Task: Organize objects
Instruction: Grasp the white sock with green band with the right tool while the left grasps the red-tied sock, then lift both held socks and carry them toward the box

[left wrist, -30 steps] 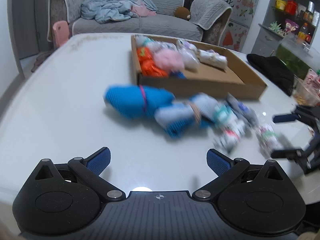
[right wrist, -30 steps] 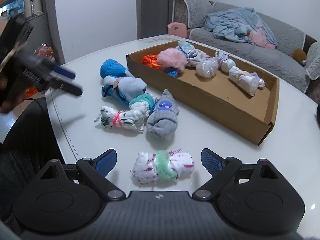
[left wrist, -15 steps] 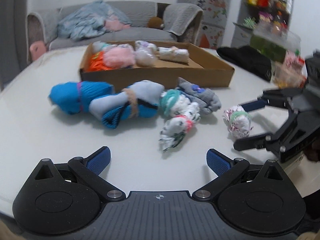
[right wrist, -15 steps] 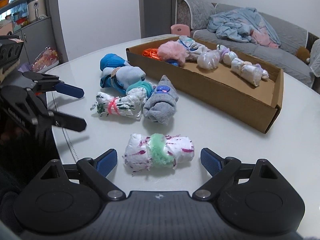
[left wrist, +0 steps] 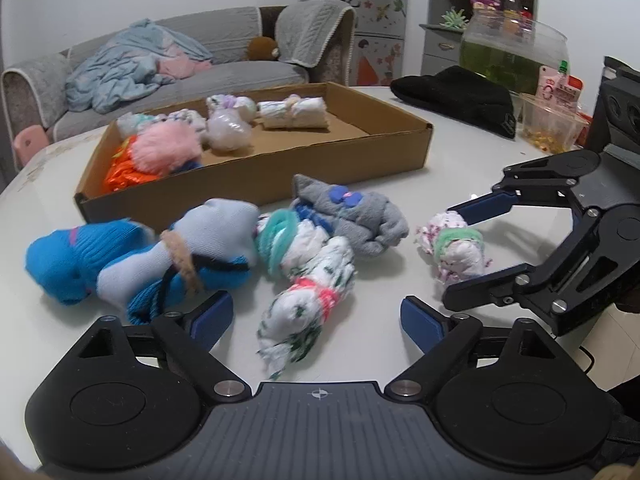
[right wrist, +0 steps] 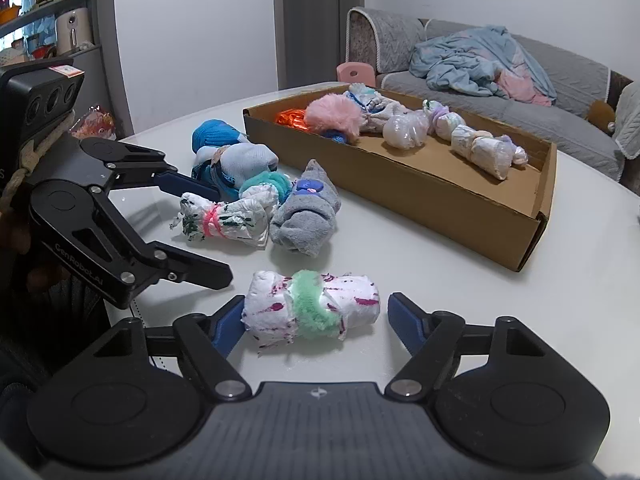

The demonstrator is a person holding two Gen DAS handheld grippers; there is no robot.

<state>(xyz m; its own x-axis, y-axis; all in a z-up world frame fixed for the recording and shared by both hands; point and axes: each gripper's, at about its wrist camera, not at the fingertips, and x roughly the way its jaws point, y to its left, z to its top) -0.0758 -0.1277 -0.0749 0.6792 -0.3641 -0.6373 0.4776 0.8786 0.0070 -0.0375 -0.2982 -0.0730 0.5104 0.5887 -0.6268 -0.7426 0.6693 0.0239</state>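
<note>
Both tongs have just been closing: right tongs straddle the green-banded sock roll, left tongs the pink-banded roll, neither clamped; boxing comes next.

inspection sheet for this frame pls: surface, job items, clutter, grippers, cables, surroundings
Surface: white table, glossy.
Job's things: cardboard tray holding several sock bundles; five more bundles on the table beside it, including a green-banded roll, a pink-banded roll and a grey bundle.
Clutter: black cap, plastic snack tub.
Grippers: left hand-held gripper open, straddling the pink-banded roll; right hand-held gripper open, one pad at the green-banded roll's end, other clear. Both jaws have just been closing.
Cables: thin cord at the table edge.
Surroundings: grey sofa, shelves.
</note>
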